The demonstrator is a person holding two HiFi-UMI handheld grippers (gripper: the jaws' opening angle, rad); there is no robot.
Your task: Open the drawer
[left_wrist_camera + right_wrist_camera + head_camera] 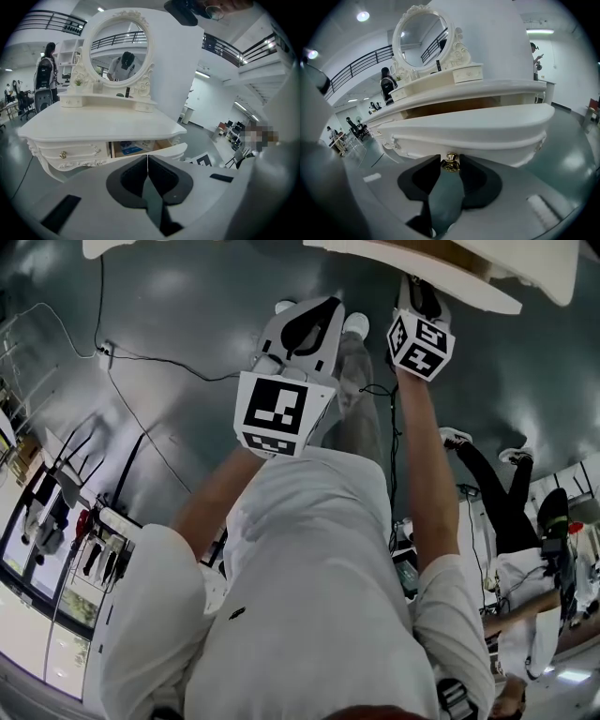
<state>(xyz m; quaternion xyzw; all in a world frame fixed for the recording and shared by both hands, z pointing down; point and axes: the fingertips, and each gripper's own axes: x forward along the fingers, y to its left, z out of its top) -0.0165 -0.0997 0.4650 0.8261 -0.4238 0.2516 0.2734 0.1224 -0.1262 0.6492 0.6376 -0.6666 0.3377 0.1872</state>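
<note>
A white dressing table with an oval mirror stands in front of me. Its right drawer is pulled partly out, and blue items show inside it. My right gripper is shut on that drawer's gold knob, with a pad pressed on each side. In the head view the right gripper reaches under the drawer front. My left gripper hangs shut and empty, back from the table, to the left of the right one. The left drawer is closed.
A cable runs across the grey floor to the left. Someone in black trousers sits low at the right. A person with a backpack stands behind the table's left end. Racks line the far left.
</note>
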